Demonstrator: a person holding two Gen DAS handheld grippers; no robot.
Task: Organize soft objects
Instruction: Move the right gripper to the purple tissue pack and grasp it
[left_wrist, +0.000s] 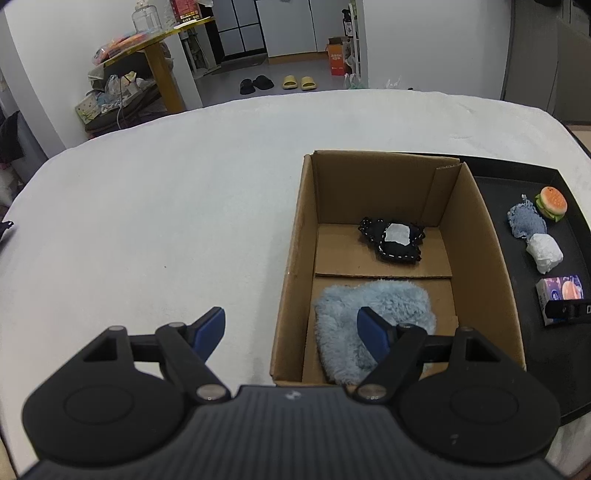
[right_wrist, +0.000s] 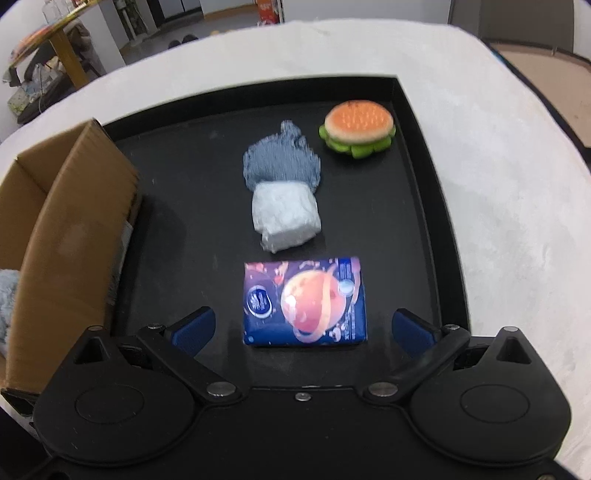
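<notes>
Cardboard box (right_wrist: 70, 229) beside tissue pack (right_wrist: 305, 301), burger toy (right_wrist: 357, 127)

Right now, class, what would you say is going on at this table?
A person is sorting soft things from a black tray into a cardboard box. A fluffy blue cloth and a black stitched pouch already lie in the box. The right gripper, jaws open, hangs over a tissue pack. The left gripper is open and empty.
</notes>
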